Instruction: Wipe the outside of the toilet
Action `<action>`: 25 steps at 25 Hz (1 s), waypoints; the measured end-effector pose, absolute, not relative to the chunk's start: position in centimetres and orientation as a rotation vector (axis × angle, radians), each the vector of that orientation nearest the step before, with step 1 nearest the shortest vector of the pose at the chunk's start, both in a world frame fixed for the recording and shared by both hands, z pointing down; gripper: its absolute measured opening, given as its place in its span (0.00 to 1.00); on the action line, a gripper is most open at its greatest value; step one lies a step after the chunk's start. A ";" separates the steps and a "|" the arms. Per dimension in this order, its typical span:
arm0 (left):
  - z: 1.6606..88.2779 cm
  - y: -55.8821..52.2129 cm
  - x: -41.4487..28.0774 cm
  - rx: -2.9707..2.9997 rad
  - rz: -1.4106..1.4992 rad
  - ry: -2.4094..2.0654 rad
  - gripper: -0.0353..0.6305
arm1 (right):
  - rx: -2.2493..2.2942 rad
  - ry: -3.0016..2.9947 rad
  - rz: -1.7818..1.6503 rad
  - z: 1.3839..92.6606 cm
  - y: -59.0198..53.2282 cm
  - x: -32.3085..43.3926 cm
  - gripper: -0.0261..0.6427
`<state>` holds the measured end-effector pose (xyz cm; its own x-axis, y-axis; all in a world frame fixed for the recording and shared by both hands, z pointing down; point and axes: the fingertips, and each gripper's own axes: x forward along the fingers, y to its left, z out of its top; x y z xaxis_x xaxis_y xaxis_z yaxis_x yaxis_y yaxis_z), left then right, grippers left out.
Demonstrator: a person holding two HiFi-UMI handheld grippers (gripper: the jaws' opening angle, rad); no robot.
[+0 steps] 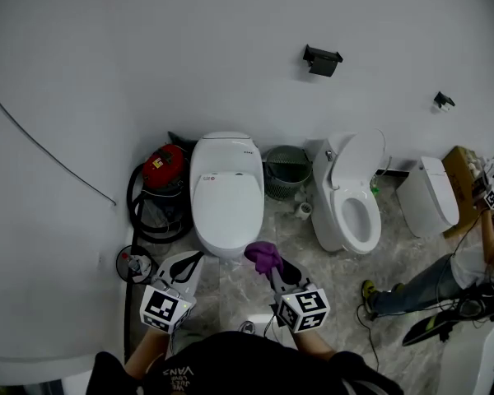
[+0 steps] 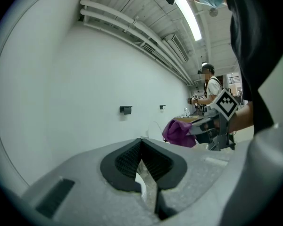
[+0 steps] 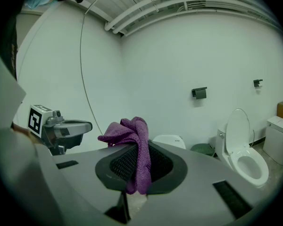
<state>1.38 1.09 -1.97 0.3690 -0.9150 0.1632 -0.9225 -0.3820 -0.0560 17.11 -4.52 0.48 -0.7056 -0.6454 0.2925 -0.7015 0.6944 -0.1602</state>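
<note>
**Purple cloth (image 3: 137, 142) clamped, waiting just short of the toilet (image 1: 225, 194)**

Gripping the cloth in the right gripper (image 1: 271, 263), jaws closed on a fold of it, the loose part bunching above the pads and hanging down in front. Carrying the left gripper (image 2: 142, 160) alongside, jaws drawn together on nothing. Facing the toilet, lid down, sitting on the marbled floor (image 1: 309, 253) against the white wall (image 1: 230, 48), with its long axis running straight away from the jaws: tank end at the wall, rounded front end nearest. Flanking that front end with both grippers about level, so judging neither clearly nearer; counting the right as the working one, being the one loaded. Holding the cloth just off the front curve, slightly to its right side, apparently clear of the porcelain, though unable to settle contact from any view. Probably needing a short reach forward and a little leftward to land the cloth, then strokes along the flank toward the wall. Noting a second toilet (image 1: 350, 200) with raised lid well apart to the right, beyond a green bin (image 1: 286, 171), and a red vacuum (image 1: 162, 165) crowding the near toilet's left flank, likely hampering wiping there
</note>
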 end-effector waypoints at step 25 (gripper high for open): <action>-0.7 3.1 2.9 2.511 0.275 -1.731 0.06 | 1.052 -2.651 0.401 2.1 -2.9 18.3 0.10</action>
